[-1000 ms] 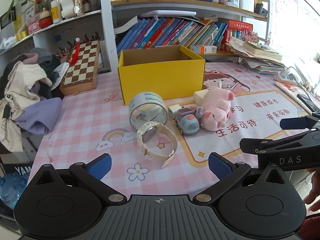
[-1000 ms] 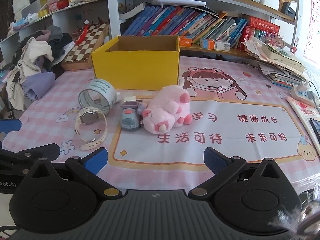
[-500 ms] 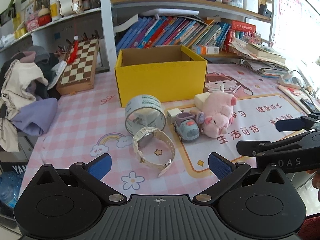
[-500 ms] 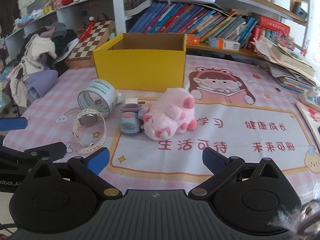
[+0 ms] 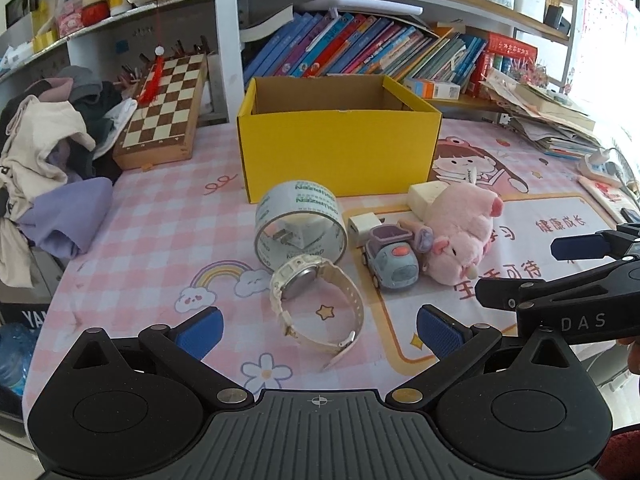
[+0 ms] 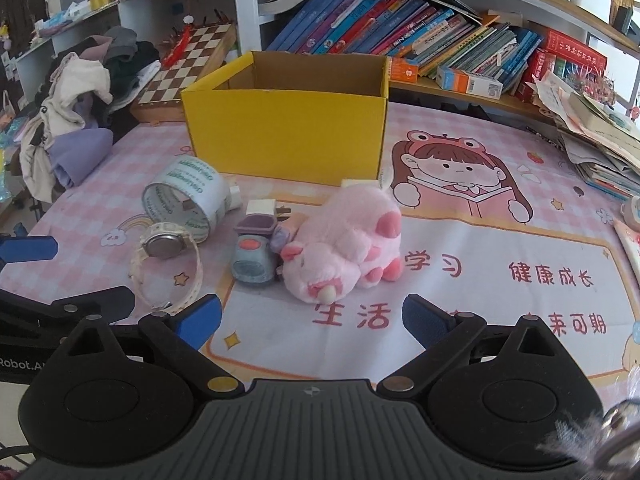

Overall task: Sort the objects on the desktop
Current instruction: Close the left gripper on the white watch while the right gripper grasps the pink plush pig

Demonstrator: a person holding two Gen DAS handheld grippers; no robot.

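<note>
Left tool [image 5: 318, 330], jaws spread, hovers just before the watch [image 5: 316, 304].

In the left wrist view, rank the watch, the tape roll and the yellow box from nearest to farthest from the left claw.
1. Watch, lying just ahead of the open left claw.
2. Tape roll, on edge right behind the watch.
3. Yellow box, farthest back, by the bookshelf.

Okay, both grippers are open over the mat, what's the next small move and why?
Probably ease the left hand-held gripper forward and down over the watch: it lies nearest, centred between the open fingers, and the yellow box behind looks empty.
</note>
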